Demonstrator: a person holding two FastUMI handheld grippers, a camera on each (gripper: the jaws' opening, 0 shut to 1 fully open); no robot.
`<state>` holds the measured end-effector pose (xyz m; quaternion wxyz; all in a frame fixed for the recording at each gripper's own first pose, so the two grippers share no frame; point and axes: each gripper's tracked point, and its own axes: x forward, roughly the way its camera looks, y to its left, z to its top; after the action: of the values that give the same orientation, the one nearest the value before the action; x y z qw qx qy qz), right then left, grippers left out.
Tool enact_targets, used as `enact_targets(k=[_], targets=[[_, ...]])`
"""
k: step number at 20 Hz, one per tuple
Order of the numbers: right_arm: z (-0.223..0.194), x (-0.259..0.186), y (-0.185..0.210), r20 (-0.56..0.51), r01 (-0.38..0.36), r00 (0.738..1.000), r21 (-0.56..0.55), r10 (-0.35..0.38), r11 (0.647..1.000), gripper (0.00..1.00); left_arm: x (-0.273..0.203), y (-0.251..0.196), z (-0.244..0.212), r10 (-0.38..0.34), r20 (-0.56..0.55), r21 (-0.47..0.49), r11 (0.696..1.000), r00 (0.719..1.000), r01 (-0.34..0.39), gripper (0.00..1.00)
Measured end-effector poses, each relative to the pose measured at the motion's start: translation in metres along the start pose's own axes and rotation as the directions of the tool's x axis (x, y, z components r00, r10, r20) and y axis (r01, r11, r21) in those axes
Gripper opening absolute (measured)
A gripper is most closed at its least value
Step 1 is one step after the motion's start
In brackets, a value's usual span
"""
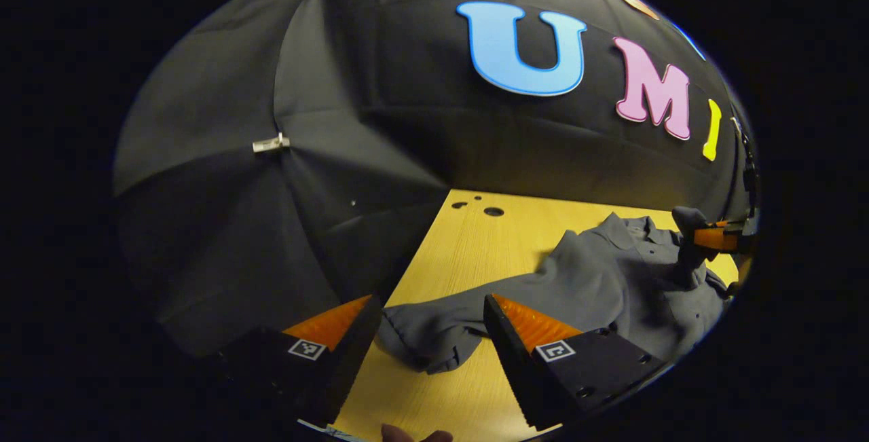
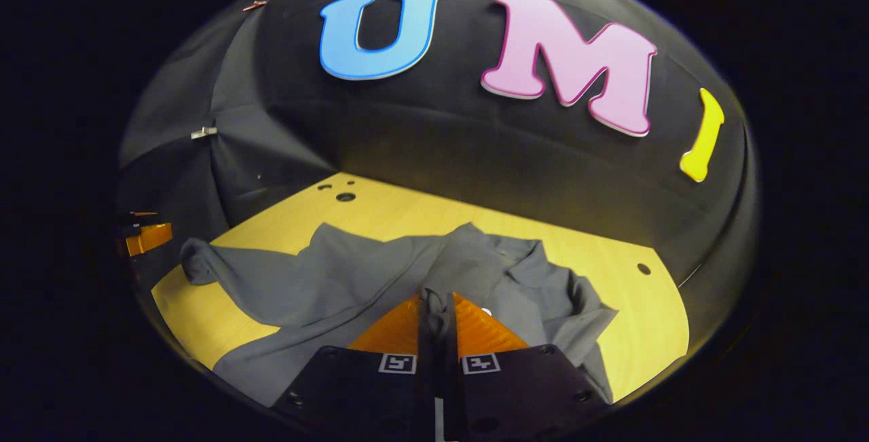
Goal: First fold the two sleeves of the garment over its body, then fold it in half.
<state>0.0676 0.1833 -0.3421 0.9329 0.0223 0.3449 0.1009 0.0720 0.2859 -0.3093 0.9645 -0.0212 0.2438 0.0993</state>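
My right gripper pinches a fold of the grey garment lying on the wooden table; my left gripper hangs spread above the outstretched sleeve — neither sleeve looks folded, halving remains.

- The garment you're working on is a plain dark grey all over, collar included, with no print or stripe.
- One small white button shows on it in your right gripper view.
- The table under it is a warm yellow wood tone with fine straight grain, dotted by a few dark round holes.
- The booth's wall is black cloth, pinned with a silver clip.
- Each gripper body carries small black-and-white square markers.
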Motion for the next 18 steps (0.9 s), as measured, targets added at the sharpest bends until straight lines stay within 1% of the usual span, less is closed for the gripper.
enact_targets(k=[2, 4, 5, 6, 7, 8, 9, 10, 11, 12, 13, 16, 17, 18], targets=[[-0.018, 0.013, 0.017, -0.058, -0.040, 0.997, 0.018, 0.041, 0.999, 0.12, 0.016, 0.007, -0.011, 0.016, -0.032, -0.028, 0.999, 0.999, -0.017, 0.96], [-0.030, 0.022, 0.033, -0.099, -0.084, 0.991, 0.077, 0.091, 0.994, 0.16, 0.030, 0.013, -0.022, 0.033, -0.065, -0.049, 0.998, 0.997, -0.036, 0.96], [-0.034, 0.025, 0.038, -0.111, -0.089, 0.989, 0.106, 0.101, 0.990, 0.33, 0.035, 0.016, -0.026, 0.042, -0.081, -0.055, 0.997, 0.996, -0.046, 0.96], [-0.036, 0.028, 0.045, -0.121, -0.105, 0.985, 0.132, 0.121, 0.986, 0.46, 0.039, 0.017, -0.030, 0.044, -0.099, -0.058, 0.997, 0.994, -0.050, 0.92], [-0.038, 0.028, 0.049, -0.128, -0.115, 0.983, 0.148, 0.135, 0.982, 0.60, 0.042, 0.018, -0.034, 0.047, -0.116, -0.059, 0.997, 0.992, -0.055, 0.96], [-0.038, 0.027, 0.058, -0.130, -0.146, 0.977, 0.170, 0.169, 0.975, 0.64, 0.045, 0.019, -0.038, 0.048, -0.136, -0.061, 0.997, 0.990, -0.057, 0.96], [-0.035, 0.023, 0.069, -0.126, -0.184, 0.969, 0.198, 0.211, 0.963, 0.62, 0.047, 0.020, -0.043, 0.046, -0.153, -0.063, 0.996, 0.987, -0.057, 0.96], [-0.031, 0.018, 0.079, -0.113, -0.225, 0.960, 0.226, 0.255, 0.948, 0.55, 0.050, 0.018, -0.050, 0.043, -0.169, -0.065, 0.996, 0.985, -0.055, 0.96], [-0.027, 0.012, 0.085, -0.102, -0.253, 0.953, 0.246, 0.284, 0.936, 0.60, 0.053, 0.018, -0.054, 0.045, -0.188, -0.065, 0.996, 0.981, -0.058, 0.96], [-0.023, 0.006, 0.083, -0.090, -0.258, 0.953, 0.250, 0.288, 0.933, 0.69, 0.056, 0.019, -0.061, 0.049, -0.206, -0.063, 0.996, 0.977, -0.063, 0.96], [-0.019, -0.001, 0.078, -0.077, -0.254, 0.956, 0.254, 0.281, 0.933, 0.71, 0.060, 0.020, -0.066, 0.058, -0.226, -0.059, 0.996, 0.972, -0.073, 0.96], [-0.014, -0.024, 0.051, -0.056, -0.211, 0.970, 0.295, 0.238, 0.932, 0.71, 0.064, 0.020, -0.090, 0.071, -0.301, -0.083, 0.991, 0.951, -0.101, 0.97], [-0.016, -0.031, 0.038, -0.055, -0.187, 0.976, 0.301, 0.213, 0.935, 0.71, 0.068, 0.021, -0.086, 0.082, -0.280, -0.060, 0.993, 0.956, -0.103, 0.97], [-0.017, -0.039, 0.024, -0.052, -0.165, 0.981, 0.304, 0.189, 0.938, 0.71, 0.066, 0.021, -0.092, 0.088, -0.300, -0.033, 0.994, 0.950, -0.102, 0.96]])
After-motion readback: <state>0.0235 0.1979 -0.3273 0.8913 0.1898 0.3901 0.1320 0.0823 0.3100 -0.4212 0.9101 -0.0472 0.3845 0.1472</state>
